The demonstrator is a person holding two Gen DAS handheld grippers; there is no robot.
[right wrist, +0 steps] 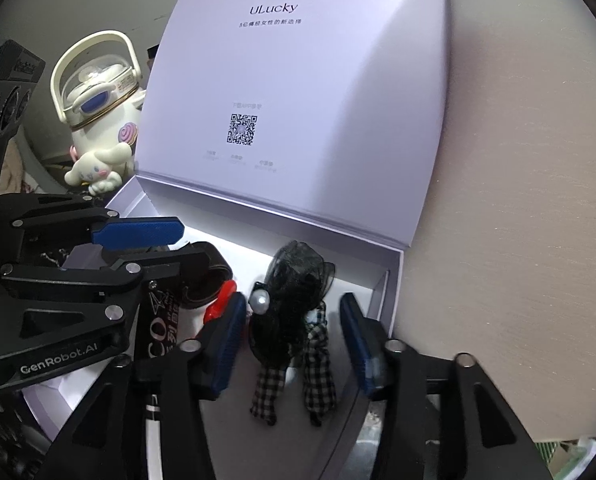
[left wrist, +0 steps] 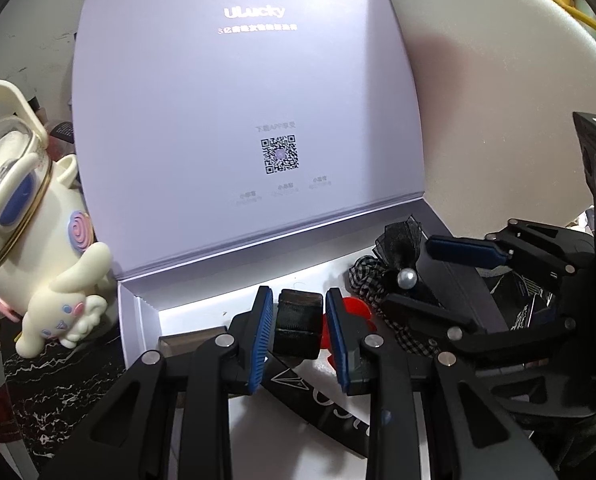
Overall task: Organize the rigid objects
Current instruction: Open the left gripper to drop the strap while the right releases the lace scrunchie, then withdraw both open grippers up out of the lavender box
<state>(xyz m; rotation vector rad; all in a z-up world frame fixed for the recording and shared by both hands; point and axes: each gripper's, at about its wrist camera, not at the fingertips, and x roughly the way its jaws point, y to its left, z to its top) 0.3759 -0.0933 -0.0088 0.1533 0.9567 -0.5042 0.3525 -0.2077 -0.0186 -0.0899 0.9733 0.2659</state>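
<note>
An open lilac gift box [left wrist: 138, 312] [right wrist: 397, 280] stands with its lid [left wrist: 242, 120] [right wrist: 298, 100] upright. My left gripper [left wrist: 299, 330] is open over the box; a black strap roll [left wrist: 298, 326] sits between its blue pads, which do not touch it. A red piece [left wrist: 353, 308] [right wrist: 220, 302] lies beside the roll. My right gripper [right wrist: 294, 328] is open around a black bow hair clip with a pearl and checked ribbons [right wrist: 294, 312] [left wrist: 393, 276], which rests on the box floor. The right gripper also shows in the left wrist view [left wrist: 445, 272], the left gripper in the right wrist view [right wrist: 146, 244].
A cream Cinnamoroll-shaped bottle [left wrist: 30, 220] [right wrist: 98, 112] stands left of the box on a dark marbled surface [left wrist: 50, 392]. A black printed card [left wrist: 317, 396] [right wrist: 158, 320] lies in the box. A pale wall [right wrist: 517, 200] is on the right.
</note>
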